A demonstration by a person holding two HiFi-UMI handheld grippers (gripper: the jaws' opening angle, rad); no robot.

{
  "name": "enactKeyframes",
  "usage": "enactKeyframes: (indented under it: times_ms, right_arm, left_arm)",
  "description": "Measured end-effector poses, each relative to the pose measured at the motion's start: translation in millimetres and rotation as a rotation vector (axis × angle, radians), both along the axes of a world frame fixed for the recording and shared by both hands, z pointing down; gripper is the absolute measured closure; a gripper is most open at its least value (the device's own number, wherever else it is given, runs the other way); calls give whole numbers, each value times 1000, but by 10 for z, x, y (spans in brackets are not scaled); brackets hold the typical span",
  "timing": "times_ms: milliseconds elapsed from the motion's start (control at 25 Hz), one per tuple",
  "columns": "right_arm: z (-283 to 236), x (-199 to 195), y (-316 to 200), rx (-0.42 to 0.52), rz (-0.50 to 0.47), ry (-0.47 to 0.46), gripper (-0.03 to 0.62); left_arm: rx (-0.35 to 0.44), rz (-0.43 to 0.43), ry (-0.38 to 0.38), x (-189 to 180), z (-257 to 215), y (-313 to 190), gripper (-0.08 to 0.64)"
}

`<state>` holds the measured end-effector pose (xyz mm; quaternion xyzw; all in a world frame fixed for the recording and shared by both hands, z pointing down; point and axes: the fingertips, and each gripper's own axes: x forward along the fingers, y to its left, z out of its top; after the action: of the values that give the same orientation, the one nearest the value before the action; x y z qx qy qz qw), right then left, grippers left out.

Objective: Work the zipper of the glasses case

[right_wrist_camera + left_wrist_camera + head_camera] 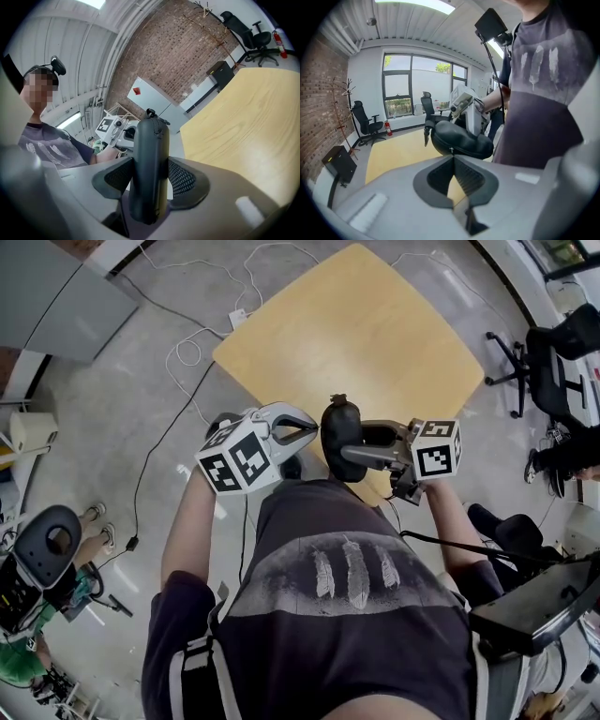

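Person: a dark shirt (347,587) with a pale feather print fills the bottom of the head view; both forearms reach forward, one gripper in each hand.
Right gripper (354,442): clamped on the glasses case (339,427); in the right gripper view the ribbed pads press both broad sides of the case, which stands edge-on between them.
Left gripper (313,432): jaws clenched together, tips meeting at the zipper seam of the case; a small metal piece shows just above the tips in the left gripper view, but whether it is pinched cannot be told.
Glasses case: black, rounded, held in the air in front of the person's body, over the near corner of the table.
Table (356,334): pale wood, bare, set cornerwise to the person.
Floor: grey, with a white cable (187,352) looping beside the table.
Office chair (553,362): black, at the right edge beyond the table.
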<state>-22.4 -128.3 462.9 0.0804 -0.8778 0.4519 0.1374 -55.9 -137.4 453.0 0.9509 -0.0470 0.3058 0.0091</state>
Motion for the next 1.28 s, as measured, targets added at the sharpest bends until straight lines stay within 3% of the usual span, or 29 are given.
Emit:
enactKeyframes:
  times_ms: [320, 680, 960, 1120, 1280]
  right_arm:
    - [56, -20, 22, -46, 51, -27, 353]
    - [142, 17, -66, -91, 125, -32, 356]
    - [187, -116, -141, -134, 226, -68, 356]
    - [231, -225, -167, -131, 232, -58, 356]
    - [272, -34, -242, -159, 266, -93, 356]
  left_arm:
    - [21, -5, -58, -19, 85, 83, 560]
    - [1, -68, -61, -4, 199, 39, 560]
    - [-3, -66, -69, -159, 281, 125, 561]
    - [-1, -85, -87, -273, 340, 161, 563]
    - [-17, -98, -91, -95, 388, 167, 563]
